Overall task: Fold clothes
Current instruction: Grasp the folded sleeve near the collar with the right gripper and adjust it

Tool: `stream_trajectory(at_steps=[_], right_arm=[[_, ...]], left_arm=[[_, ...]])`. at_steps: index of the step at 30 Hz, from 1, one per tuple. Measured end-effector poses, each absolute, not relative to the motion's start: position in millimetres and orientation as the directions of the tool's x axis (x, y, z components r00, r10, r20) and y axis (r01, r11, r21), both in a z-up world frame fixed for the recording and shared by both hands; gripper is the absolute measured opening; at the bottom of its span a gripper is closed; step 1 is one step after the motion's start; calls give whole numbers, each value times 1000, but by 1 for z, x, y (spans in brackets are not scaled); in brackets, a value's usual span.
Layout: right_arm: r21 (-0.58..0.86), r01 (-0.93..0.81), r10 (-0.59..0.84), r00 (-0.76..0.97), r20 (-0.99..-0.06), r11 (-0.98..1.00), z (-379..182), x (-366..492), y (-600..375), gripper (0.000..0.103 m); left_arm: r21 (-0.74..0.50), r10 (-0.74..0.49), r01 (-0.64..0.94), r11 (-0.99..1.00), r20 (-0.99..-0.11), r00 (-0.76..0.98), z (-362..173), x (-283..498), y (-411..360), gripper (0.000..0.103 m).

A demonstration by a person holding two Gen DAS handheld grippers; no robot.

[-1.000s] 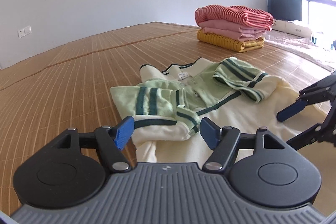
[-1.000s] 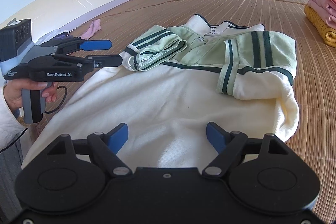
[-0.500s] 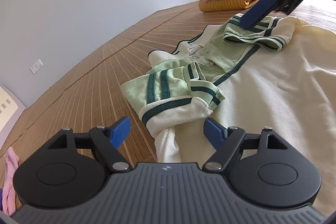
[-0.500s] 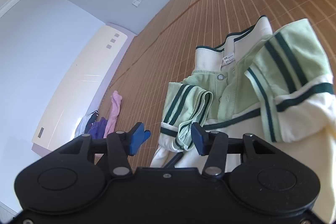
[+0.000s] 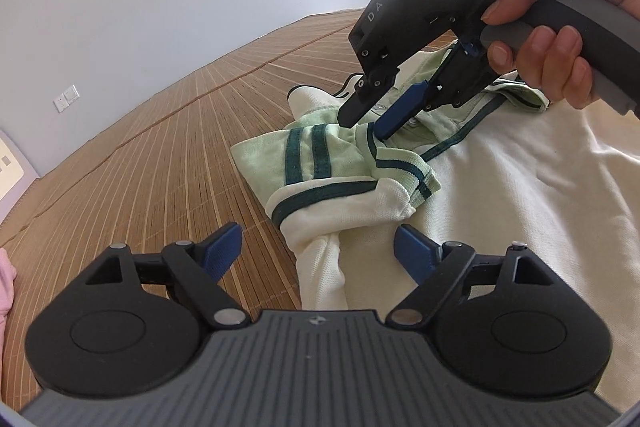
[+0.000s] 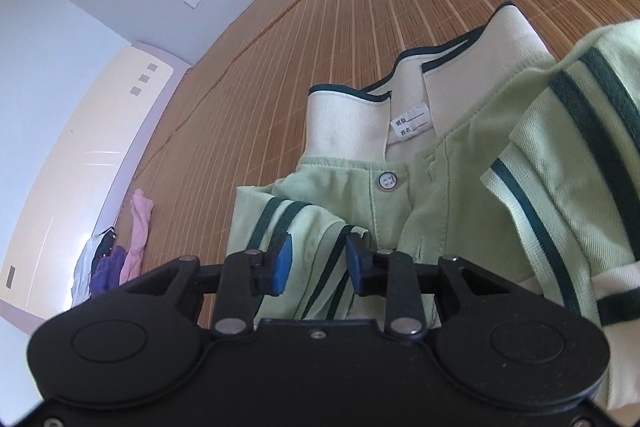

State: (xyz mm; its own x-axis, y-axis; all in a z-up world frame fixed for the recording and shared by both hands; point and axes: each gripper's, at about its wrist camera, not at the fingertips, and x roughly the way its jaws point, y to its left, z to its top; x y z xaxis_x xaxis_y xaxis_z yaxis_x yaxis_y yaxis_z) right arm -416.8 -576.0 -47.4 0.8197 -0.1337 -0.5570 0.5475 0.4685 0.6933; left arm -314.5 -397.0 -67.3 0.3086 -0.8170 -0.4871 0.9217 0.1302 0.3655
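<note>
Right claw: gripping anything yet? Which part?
Not clamped yet. The right claw is open, its pads straddling the folded cuff edge of the polo shirt's striped sleeve. The left claw is open and holds nothing.

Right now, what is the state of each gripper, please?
Left gripper: open, holding nothing, just before the shirt.
Right gripper: open, its fingers on both sides of the striped sleeve, not yet shut.
</note>
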Motion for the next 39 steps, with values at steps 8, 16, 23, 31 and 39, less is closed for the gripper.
stream_trajectory(at_steps=[8, 16, 23, 31, 39], right_arm=[[699, 554, -185, 825, -534, 453, -52, -425, -570, 47], [745, 478, -143, 871, -470, 465, -60, -413, -582, 31], [642, 498, -199, 854, -481, 583, -45, -399, -576, 4], [498, 566, -248, 786, -567, 657, -45, -394, -567, 7], [424, 478, -243, 833, -497, 769, -15, -421, -509, 21]], left_arm=[[333, -812, 931, 152, -495, 310, -66, -309, -399, 91], [323, -812, 933, 159, -495, 310, -63, -303, -397, 91], [338, -815, 928, 156, -487, 314, -63, -304, -395, 91], [366, -817, 919, 146, -480, 321, -64, -313, -392, 91], [432, -812, 896, 102, -484, 326, -60, -324, -388, 91]])
